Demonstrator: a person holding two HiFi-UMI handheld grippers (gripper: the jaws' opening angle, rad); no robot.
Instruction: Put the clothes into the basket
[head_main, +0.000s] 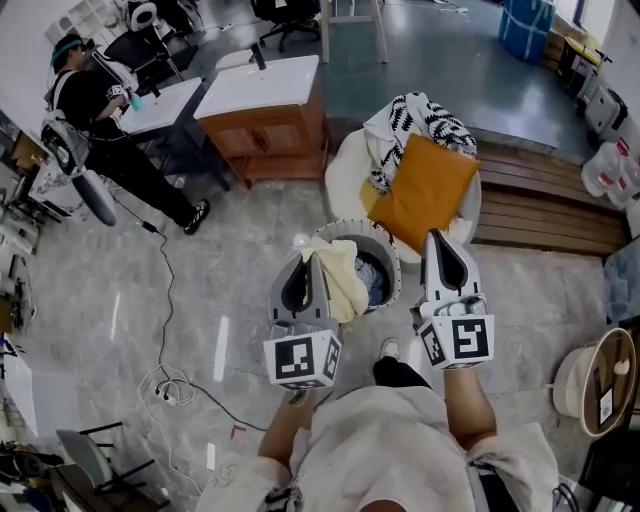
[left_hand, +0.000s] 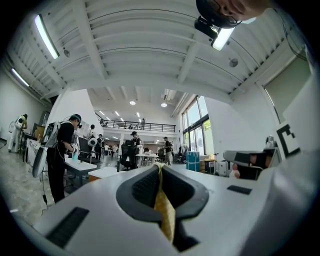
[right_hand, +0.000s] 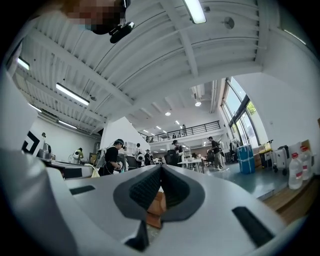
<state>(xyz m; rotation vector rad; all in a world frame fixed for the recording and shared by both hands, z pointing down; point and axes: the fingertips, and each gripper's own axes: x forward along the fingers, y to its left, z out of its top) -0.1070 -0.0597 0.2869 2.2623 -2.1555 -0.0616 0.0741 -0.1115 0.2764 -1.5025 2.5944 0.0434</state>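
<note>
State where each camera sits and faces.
Head view: on the person's head, looking down at the basket; left hand-held gripper, right hand-held gripper and torso show.
Left gripper view: on that gripper, facing the person in black; its jaws pinch yellow cloth.
Right gripper view: on its gripper, likewise; jaws shut.
Shared: all three show that person.

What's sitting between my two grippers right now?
In the head view, the basket, with clothes inside, lies between them; the yellow cloth clamped in the left gripper hangs over it.
</note>
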